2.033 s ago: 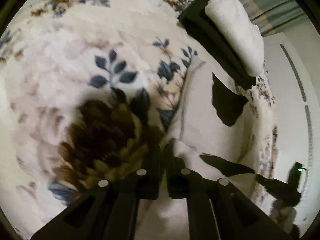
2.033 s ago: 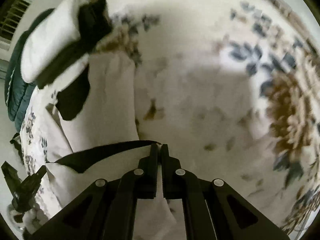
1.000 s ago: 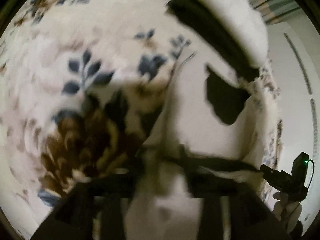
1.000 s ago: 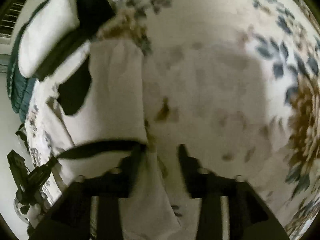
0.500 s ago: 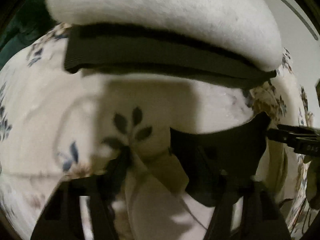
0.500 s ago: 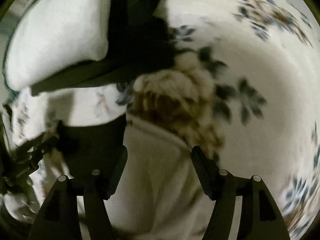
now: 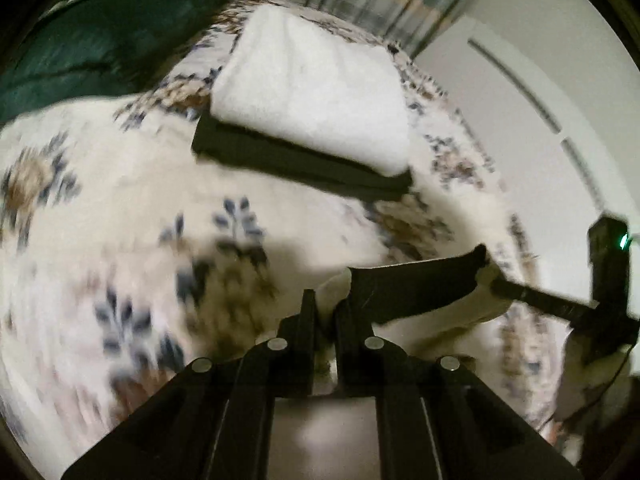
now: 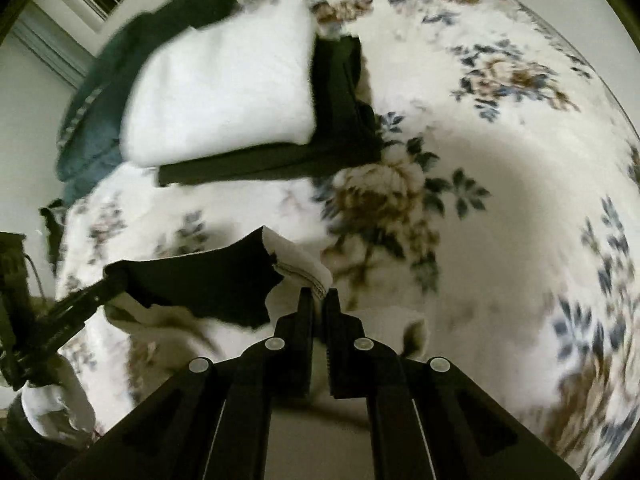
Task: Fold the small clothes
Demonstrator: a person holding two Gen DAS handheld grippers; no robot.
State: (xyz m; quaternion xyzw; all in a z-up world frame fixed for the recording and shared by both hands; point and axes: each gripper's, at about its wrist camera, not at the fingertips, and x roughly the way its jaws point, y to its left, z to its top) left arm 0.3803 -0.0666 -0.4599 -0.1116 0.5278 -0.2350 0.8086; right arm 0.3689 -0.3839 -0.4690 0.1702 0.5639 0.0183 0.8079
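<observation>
A small cream garment with a black patch [image 7: 416, 284] hangs stretched between my two grippers above the floral bedspread [image 7: 120, 200]. My left gripper [image 7: 326, 304] is shut on one corner of the garment. My right gripper [image 8: 318, 300] is shut on the opposite corner, where a stitched hem [image 8: 304, 268] shows at the fingertips. The black patch [image 8: 200, 280] faces the right wrist camera. The right gripper also shows in the left wrist view [image 7: 560, 308], and the left gripper in the right wrist view [image 8: 60, 320].
A stack of a folded white item [image 7: 316, 84] on a folded black item [image 7: 300, 160] lies further up the bed; it also shows in the right wrist view [image 8: 224, 84]. A dark green bundle [image 7: 100, 28] lies behind it. A white wall [image 7: 540, 80] borders the bed.
Both grippers opened about a second ago, moved up the garment, and have now shut on its far corners and lifted them off the bedspread.
</observation>
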